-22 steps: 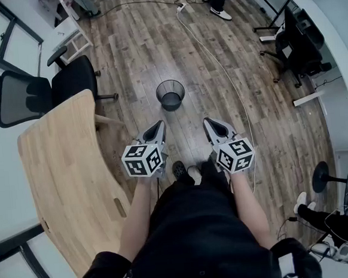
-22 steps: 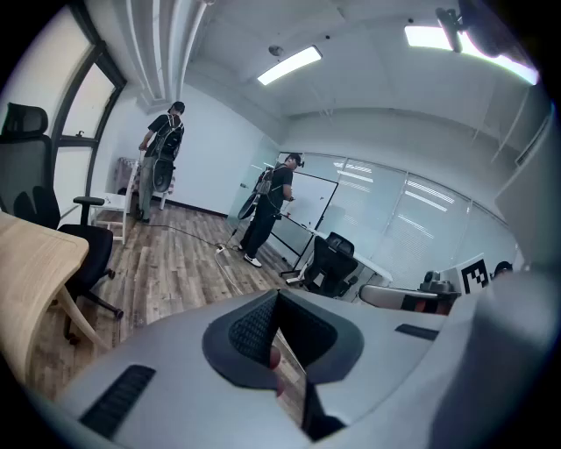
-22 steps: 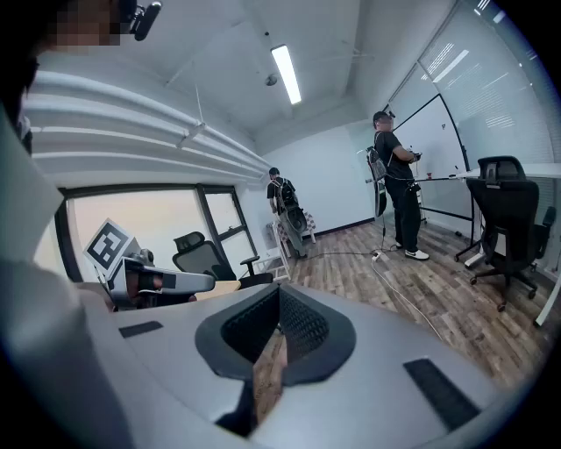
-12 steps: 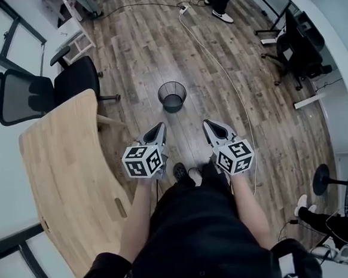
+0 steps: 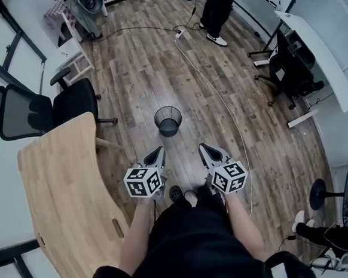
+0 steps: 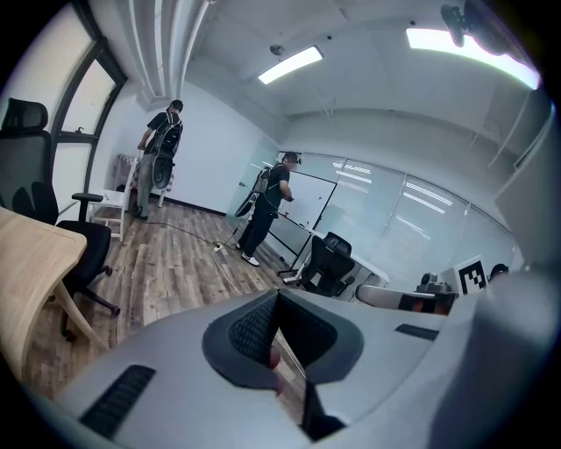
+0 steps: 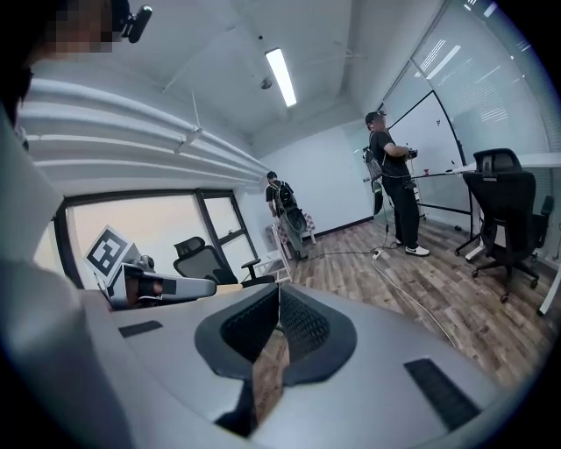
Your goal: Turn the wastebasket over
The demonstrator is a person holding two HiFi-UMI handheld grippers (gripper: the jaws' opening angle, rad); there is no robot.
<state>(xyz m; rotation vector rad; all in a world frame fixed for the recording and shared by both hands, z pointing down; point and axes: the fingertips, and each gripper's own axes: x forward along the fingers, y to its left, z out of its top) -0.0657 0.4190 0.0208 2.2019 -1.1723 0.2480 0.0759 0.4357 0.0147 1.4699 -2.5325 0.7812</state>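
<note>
Fingers of L gripper (image 5: 160, 149), R gripper (image 5: 201, 146) closed, empty as before, wastebasket (image 5: 168, 120) upright, lower in view

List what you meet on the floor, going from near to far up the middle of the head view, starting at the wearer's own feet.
shoes → wastebasket → standing person

Black wire-mesh wastebasket (image 5: 168, 119) — round, upright, open mouth up — stands on the wood floor, just right of the table's far corner.
</note>
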